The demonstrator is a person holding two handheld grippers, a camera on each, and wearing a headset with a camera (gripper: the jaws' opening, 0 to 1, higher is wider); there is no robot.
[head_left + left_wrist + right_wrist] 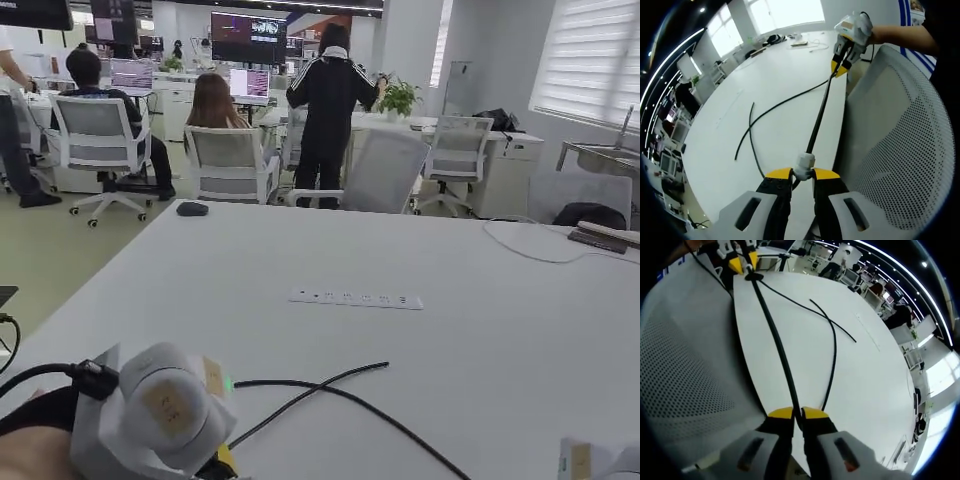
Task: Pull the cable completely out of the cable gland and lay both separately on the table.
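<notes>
**Cable taut between both grippers, gland not yet off**

In the left gripper view, my left gripper is at 6 o'clock. Its yellow-tipped jaws are closed most of the way around the white cable gland, which sits pinched between them. The black cable runs into the gland and goes up in a straight line towards 1 o'clock. There the right gripper, held in a hand, has it.

In the right gripper view, that gripper's jaws at 6 o'clock are pressed almost together on the cable, with nothing else between them. From there the cable runs up to the left gripper and the gland at 11 o'clock.

The held span hangs just off the edge of the white worktop, beside a mesh chair back. Two loose black lengths lie crossed on the worktop, and I cannot tell whether they join the held cable.

In the head view, the left gripper's white housing is at 7 o'clock. A power strip sits near the centre of the worktop.
</notes>
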